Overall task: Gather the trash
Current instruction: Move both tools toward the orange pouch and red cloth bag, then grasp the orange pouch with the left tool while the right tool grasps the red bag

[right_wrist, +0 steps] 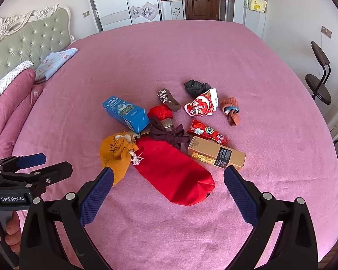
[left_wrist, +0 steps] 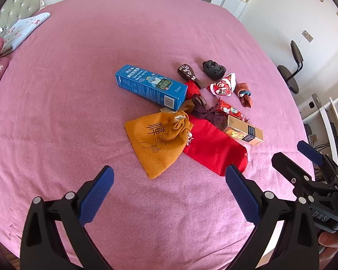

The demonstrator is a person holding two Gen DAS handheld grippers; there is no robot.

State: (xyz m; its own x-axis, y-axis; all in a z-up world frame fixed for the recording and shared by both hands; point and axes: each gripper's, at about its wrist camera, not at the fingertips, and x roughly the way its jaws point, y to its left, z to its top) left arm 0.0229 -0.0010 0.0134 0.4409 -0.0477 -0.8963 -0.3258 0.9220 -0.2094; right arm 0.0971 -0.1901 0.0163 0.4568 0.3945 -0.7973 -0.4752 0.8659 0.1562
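Clutter sits bunched near the middle of the pink bedspread [left_wrist: 78, 90], and I have bare cloth on every side of it. From my left gripper [left_wrist: 169, 175] the jaws stand wide apart with nothing between them, hovering over open sheet just short of the orange drawstring pouch [left_wrist: 157, 141]. My right gripper [right_wrist: 167, 175] is likewise spread and empty, its fingertips framing the near end of the red cloth bag [right_wrist: 175, 173], though I cannot tell whether either pad touches it.

The trash I care about lies on the right side of the pile: a tan carton [right_wrist: 216, 155] just beside the red bag's far edge, a long red snack wrapper [right_wrist: 208, 132] touching the carton's back, and a crumpled red-and-white wrapper [right_wrist: 201, 105] farther off. A blue box [left_wrist: 149, 86] rests tilted at the left of the heap, one corner over the pouch's neck. Dark ribbon [right_wrist: 169, 135] crosses the middle. Socks ring the far side: a brown lettered one [right_wrist: 167, 100], a black bundle [right_wrist: 196, 86], an orange one [right_wrist: 232, 110] set apart to the right.

Beyond the pile the sheet runs clear to the bed's far edge. At left, a pillow [right_wrist: 54, 61] and the tufted headboard [right_wrist: 29, 45] close the side; at right, a chair [right_wrist: 320, 78] stands off the mattress.
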